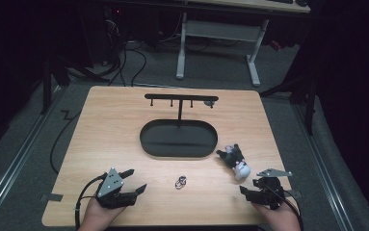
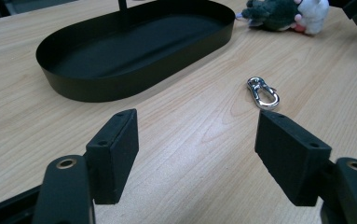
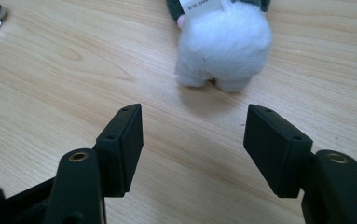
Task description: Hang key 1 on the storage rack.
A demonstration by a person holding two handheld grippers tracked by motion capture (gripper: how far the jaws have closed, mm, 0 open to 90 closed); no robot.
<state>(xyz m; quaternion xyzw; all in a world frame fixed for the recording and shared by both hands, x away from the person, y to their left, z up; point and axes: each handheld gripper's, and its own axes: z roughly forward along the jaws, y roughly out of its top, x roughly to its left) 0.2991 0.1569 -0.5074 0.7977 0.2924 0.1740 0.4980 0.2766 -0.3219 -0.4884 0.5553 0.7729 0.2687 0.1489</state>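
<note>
My right gripper [image 3: 194,140] is wide open and holds nothing. The soft toy [image 3: 223,44] lies on the worktop [image 3: 64,84] just ahead of it, not touching. If I push in too low, I think the toy could slide away, because it is so light. My left gripper [image 2: 197,149] is open and empty too. The shiny clip [image 2: 263,93] sits just ahead of it, a bit right.
</note>
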